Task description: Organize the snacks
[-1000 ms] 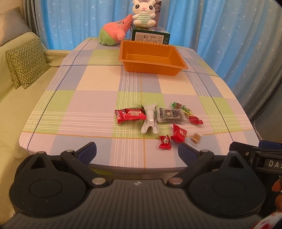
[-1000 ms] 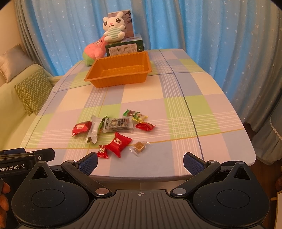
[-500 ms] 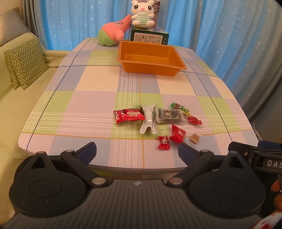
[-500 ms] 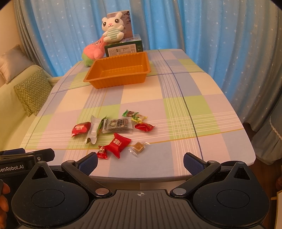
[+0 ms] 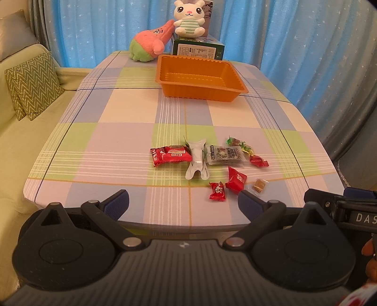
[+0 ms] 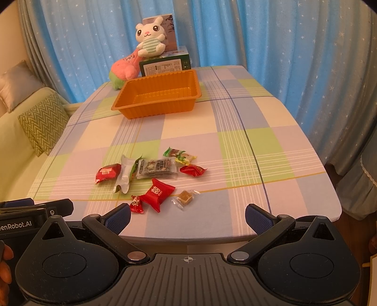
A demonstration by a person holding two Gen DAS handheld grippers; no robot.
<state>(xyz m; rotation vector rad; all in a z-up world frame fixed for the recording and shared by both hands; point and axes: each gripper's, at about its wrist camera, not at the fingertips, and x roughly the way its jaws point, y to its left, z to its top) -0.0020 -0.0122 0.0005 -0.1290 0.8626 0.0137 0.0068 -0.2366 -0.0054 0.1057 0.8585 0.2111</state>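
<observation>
Several wrapped snacks lie clustered on the checked tablecloth: a red bar packet (image 5: pixel 170 155), a white pouch (image 5: pixel 197 158), a clear dark packet (image 5: pixel 223 155), a red pillow candy (image 6: pixel 158 193), a small red candy (image 5: pixel 218 191), a brown cube in clear wrap (image 6: pixel 185 197) and green sweets (image 6: pixel 180 155). An empty orange tray (image 5: pixel 200 80) stands far back. My left gripper (image 5: pixel 183 202) hangs open at the near table edge, nothing between its fingers. My right gripper (image 6: pixel 188 217) is open too, just short of the snacks.
Behind the tray sit a green box (image 5: pixel 197 48), a white bunny plush (image 5: pixel 189 16) and a pink plush (image 5: pixel 149 46). A sofa with a zigzag cushion (image 5: pixel 31 84) is on the left. Blue curtains (image 6: pixel 282 47) close the back and right.
Both grippers have crept slightly toward the table; the snacks look a little nearer. Nothing has been picked up, and both jaws stay open.
</observation>
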